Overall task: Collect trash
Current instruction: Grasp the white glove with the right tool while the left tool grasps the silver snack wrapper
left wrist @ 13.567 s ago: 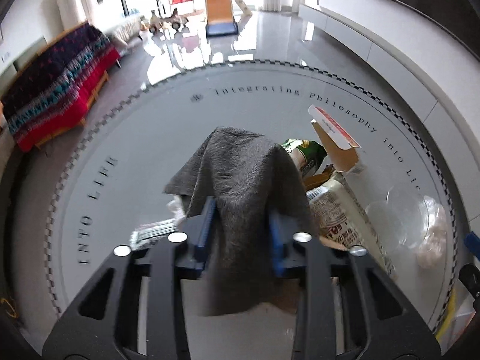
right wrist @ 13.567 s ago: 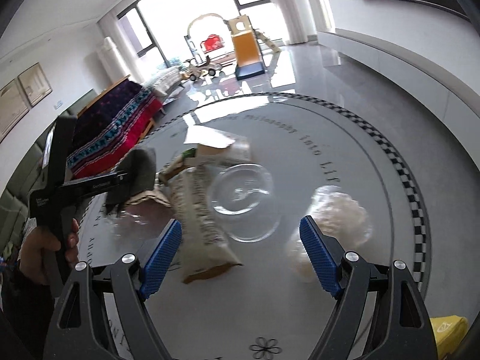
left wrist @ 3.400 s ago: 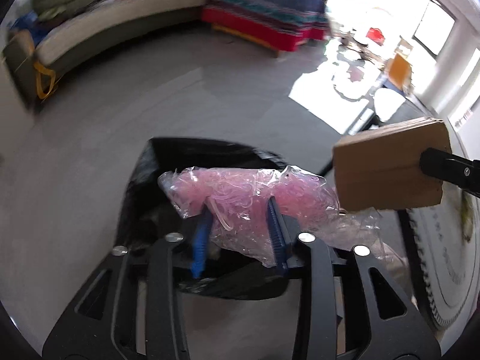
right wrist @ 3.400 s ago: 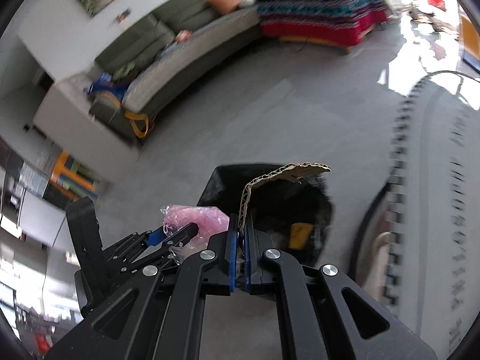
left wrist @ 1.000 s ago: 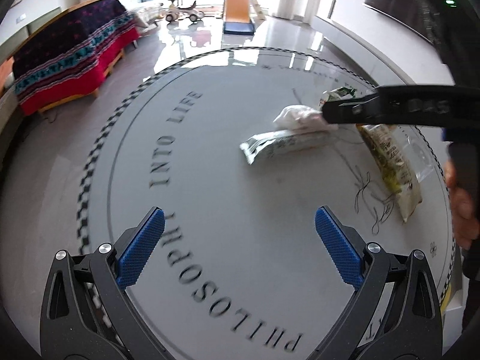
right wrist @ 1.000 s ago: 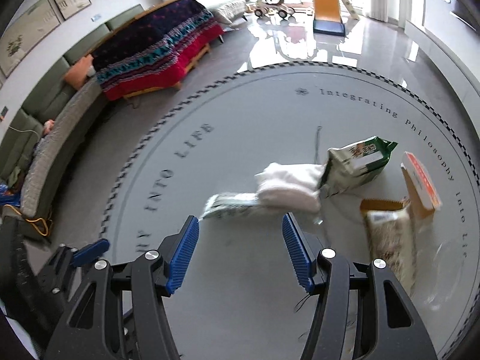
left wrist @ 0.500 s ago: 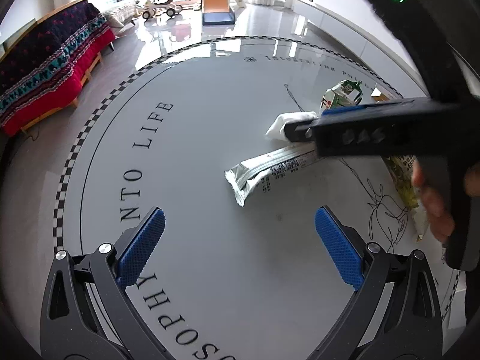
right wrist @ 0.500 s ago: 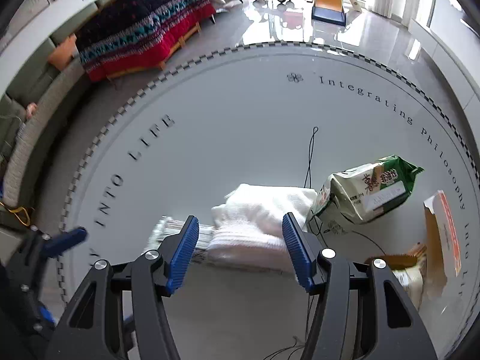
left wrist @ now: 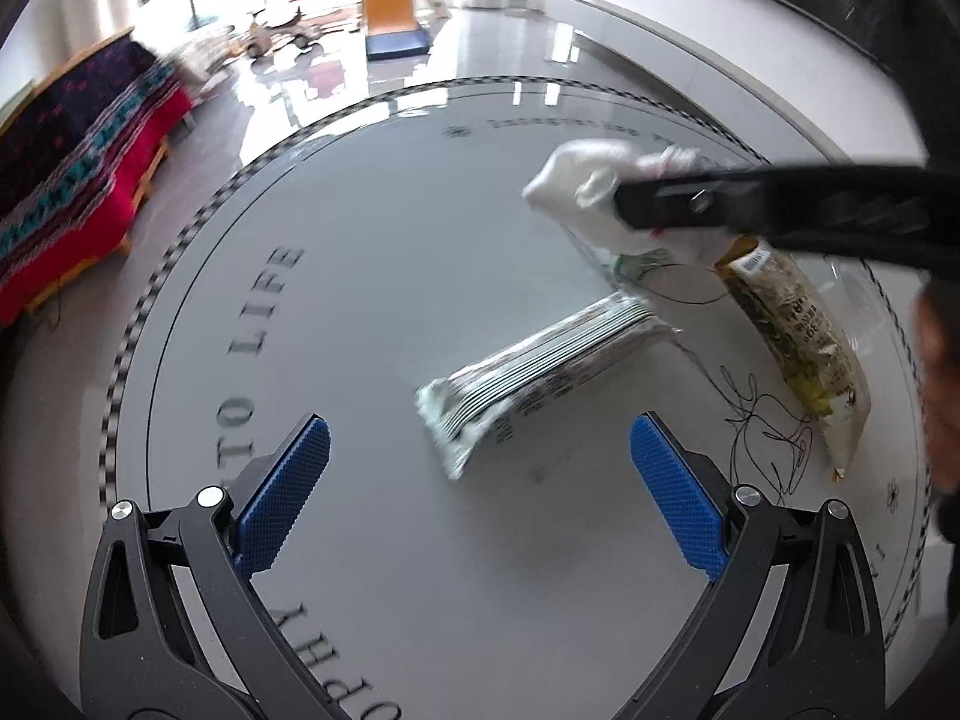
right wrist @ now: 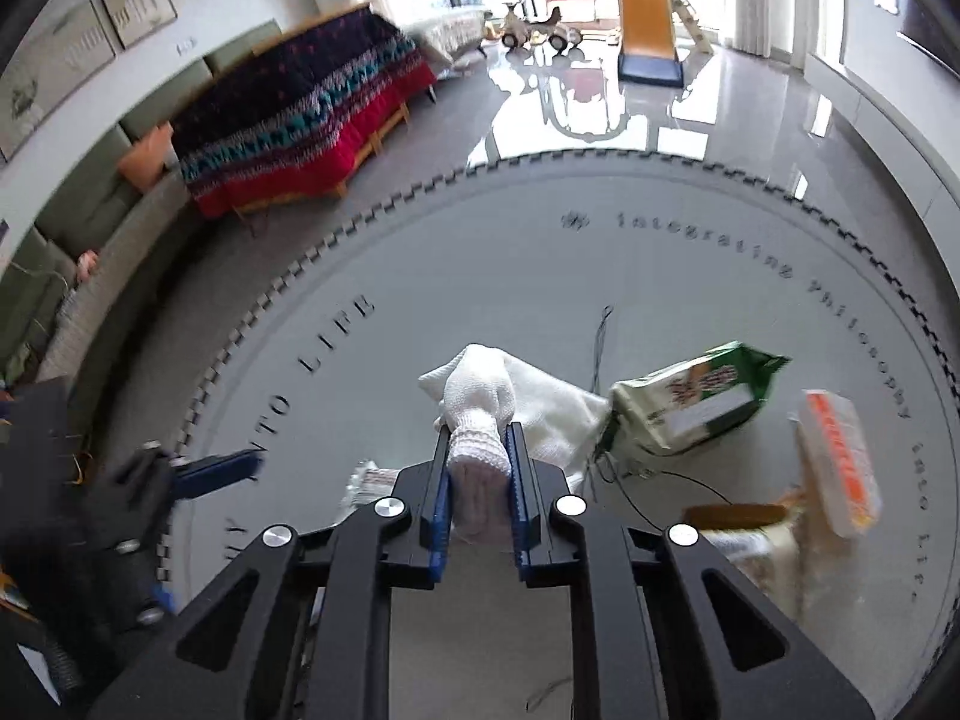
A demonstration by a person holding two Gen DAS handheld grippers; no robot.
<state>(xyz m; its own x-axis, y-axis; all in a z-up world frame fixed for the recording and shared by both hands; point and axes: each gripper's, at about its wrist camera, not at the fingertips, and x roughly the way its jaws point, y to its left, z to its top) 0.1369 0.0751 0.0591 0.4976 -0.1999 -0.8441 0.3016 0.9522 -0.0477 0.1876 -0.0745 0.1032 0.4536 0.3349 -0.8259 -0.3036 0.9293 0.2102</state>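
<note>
Your right gripper [right wrist: 478, 480] has its jaws pinched on the cuff of the white knit glove [right wrist: 480, 399], a sound hold because the ribbed cuff bunches firmly while the loose fingers hang free ahead. Your left gripper [left wrist: 474, 489] hangs with jaws spread wide, lined up on the silver foil packet [left wrist: 540, 372] lying flat just beyond its pads. Right of that packet, the yellow snack bag [left wrist: 798, 348] and a tangle of black thread [left wrist: 762, 426] sit close together. The green pouch [right wrist: 690, 402] lies farther right. The table [left wrist: 360, 300] is bare to the left, so approach the packet from there.
</note>
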